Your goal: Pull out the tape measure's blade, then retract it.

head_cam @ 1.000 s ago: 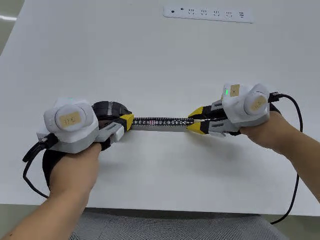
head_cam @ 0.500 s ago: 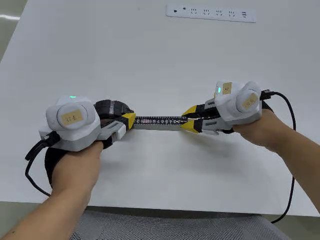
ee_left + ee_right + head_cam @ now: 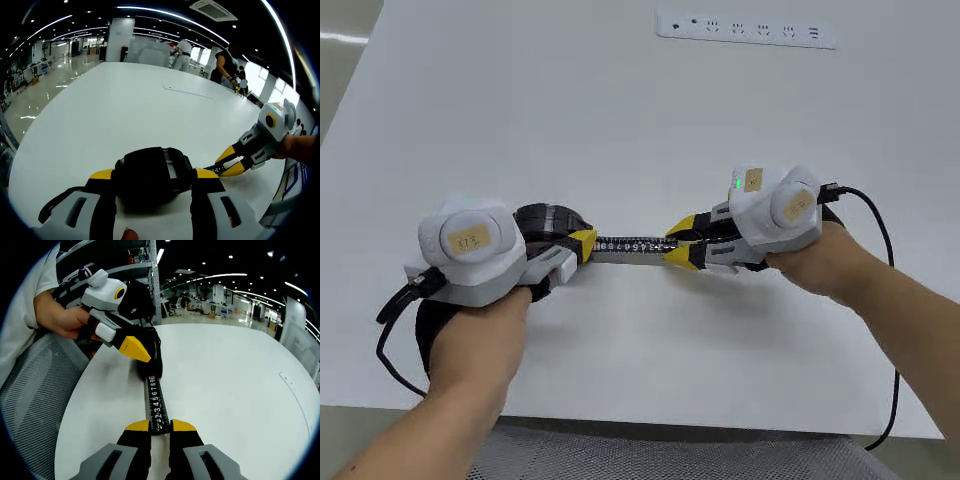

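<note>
Holding the tape measure with its blade partly out

Left side, head view: the left gripper (image 3: 570, 250) is clamped around the black case (image 3: 545, 218) of the tape measure. In the left gripper view the yellow-tipped jaws sit one on each flank of the case, touching it. The case rests on or just above the white table (image 3: 620, 110); I cannot tell which.

Centre: a short run of blade (image 3: 632, 244) spans the gap between the two grippers. It looks straight and roughly level, with no sag. In the right gripper view the printed numerals run from the jaws back to the mouth of the case.

Right side: the right gripper (image 3: 682, 242) is pinched onto the free end of the blade. Its yellow tips are closed on either side of the strip, and the end hook is hidden between them. The grippers are near each other but apart.

Far edge of the table: a white power strip (image 3: 747, 28), well apart from the work.

Progress (judgement): the blade is out of the case, but only a short way. These frames alone do not tell whether this is early in the pull or late in the return. Either way the retraction is not complete. What is left is to bring the blade end back to the case mouth under control, then let it go.
</note>
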A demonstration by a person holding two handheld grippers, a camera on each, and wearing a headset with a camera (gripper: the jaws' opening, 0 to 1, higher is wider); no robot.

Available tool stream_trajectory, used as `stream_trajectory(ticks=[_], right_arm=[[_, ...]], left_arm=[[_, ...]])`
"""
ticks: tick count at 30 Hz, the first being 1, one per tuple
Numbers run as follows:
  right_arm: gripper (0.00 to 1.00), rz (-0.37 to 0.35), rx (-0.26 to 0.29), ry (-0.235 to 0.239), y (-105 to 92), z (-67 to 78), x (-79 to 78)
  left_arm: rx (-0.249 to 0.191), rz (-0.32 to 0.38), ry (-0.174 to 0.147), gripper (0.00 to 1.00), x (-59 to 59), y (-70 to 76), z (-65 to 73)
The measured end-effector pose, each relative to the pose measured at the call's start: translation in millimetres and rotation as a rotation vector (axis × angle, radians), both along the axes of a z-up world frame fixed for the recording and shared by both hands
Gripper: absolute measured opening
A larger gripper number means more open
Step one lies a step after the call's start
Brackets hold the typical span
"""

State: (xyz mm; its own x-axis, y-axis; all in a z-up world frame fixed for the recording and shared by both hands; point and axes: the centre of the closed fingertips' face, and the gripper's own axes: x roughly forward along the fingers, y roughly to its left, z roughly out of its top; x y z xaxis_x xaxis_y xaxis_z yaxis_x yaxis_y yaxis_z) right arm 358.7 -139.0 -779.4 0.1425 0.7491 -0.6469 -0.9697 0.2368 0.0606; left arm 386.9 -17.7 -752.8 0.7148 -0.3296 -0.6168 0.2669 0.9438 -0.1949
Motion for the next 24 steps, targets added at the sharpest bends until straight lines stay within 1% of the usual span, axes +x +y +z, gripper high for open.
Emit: stream_trajectory(ticks=[9, 24], right_arm=[[0.09, 0.008, 0.025, 0.003, 16.7, -0.2, 2.5], [0.09, 0.030, 0.045, 0.005, 42.3, -3.1, 5.6]], left_arm=[[-0.007, 0.002, 0.003, 0.55, 0.2, 0.4, 0.2], [-0.010, 0.004, 0.002, 0.55, 0.2, 0.3, -0.2]])
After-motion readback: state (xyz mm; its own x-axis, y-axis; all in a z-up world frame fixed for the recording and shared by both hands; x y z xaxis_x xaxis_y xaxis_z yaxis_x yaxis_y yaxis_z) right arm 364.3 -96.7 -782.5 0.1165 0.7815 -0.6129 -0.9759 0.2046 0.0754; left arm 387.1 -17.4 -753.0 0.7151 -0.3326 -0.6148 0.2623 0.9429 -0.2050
